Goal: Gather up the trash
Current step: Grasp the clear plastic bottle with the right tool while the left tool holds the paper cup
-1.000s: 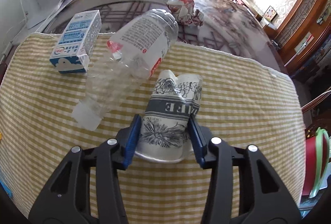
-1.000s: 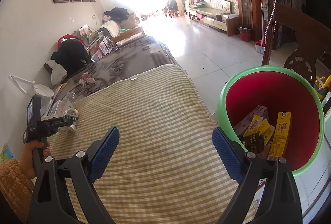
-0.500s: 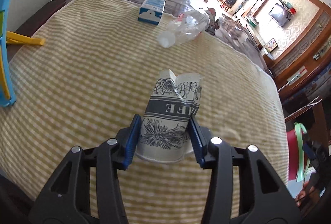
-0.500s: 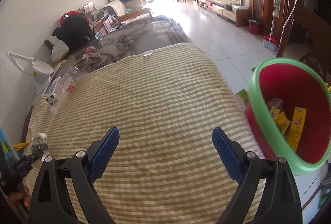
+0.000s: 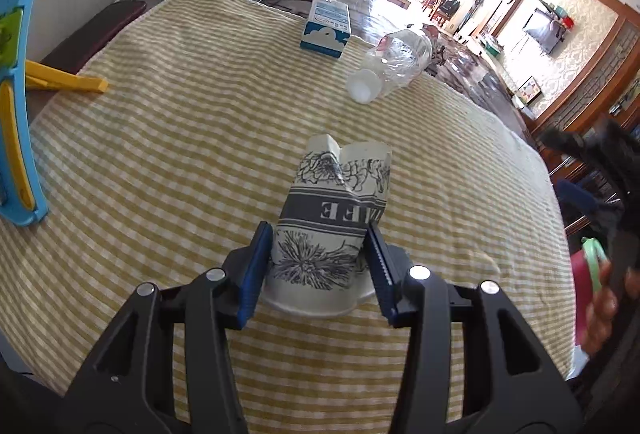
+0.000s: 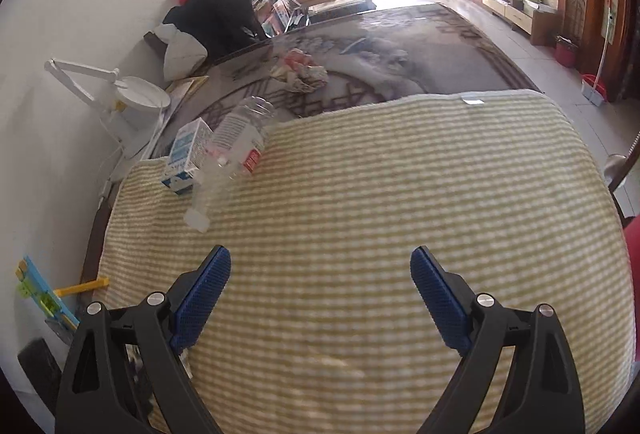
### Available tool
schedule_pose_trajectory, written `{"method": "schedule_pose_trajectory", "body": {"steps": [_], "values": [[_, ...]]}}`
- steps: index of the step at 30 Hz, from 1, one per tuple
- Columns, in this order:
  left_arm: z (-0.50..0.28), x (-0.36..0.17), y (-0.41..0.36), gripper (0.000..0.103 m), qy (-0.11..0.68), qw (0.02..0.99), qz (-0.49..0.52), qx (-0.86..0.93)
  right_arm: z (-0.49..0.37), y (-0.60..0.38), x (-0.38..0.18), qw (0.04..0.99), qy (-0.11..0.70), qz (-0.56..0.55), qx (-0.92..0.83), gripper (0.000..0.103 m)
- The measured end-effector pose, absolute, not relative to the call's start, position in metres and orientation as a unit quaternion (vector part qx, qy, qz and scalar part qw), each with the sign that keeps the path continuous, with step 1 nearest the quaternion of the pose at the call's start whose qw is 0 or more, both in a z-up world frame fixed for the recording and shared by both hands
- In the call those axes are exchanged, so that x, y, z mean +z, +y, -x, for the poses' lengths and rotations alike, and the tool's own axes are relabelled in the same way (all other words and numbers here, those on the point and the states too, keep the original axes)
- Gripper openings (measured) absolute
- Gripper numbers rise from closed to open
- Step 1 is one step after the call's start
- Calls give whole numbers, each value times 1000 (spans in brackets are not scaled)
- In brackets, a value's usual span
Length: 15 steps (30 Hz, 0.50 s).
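I am holding the crumpled paper cup [image 5: 334, 230] in my left gripper [image 5: 318, 270], not yet binned, while my right gripper [image 6: 320, 298] is hanging wide and empty; plastic bottle [image 6: 236, 149], milk carton [image 6: 186, 155] and wrapper wad [image 6: 300, 71] are remaining on the table.

A crumpled paper cup [image 5: 334, 230], white with dark floral print and a grey band of upside-down lettering, is held above the yellow checked cloth [image 5: 168, 153] with its base toward the camera and its rim, dented into two lobes, pointing away. A clear plastic bottle [image 5: 390, 63] lies on its side at the far edge of the cloth, crushed, white cap toward the camera (its label shows red in the right wrist view). Just beside it, a blue-and-white carton [image 5: 328, 27] lies on its side, also on the cloth's far edge. Farther off, on the dark glossy worktop [image 6: 420, 49], sits a crumpled red-and-white wrapper [image 6: 300, 69].
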<state>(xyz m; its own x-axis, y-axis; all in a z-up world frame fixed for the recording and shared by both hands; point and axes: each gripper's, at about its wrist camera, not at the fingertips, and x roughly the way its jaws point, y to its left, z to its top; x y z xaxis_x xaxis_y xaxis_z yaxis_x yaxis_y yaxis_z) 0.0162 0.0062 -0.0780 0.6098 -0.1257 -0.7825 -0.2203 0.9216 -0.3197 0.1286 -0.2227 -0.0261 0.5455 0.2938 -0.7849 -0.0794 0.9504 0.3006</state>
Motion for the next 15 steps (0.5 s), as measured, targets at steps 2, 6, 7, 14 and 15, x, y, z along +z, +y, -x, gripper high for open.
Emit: {"method": "schedule_pose_trajectory", "body": {"steps": [2,6,7,14,15], "values": [[-14,-75,6,45,437,875,207,18,-155,-201,-26,867,471,-117,114,89],[-13,-73,8,46,433,876,212,10,-208,-159,-32,858,489,-110,113,89],[-13,-74,10,46,434,874,219,9,-220,-148,-35,855,495,-108,112,89],[-17,-83,24,46,446,858,255,11,-273,-99,-63,841,528,-79,85,89],[-17,-84,25,46,447,857,258,10,-279,-95,-69,838,534,-78,79,89]]}}
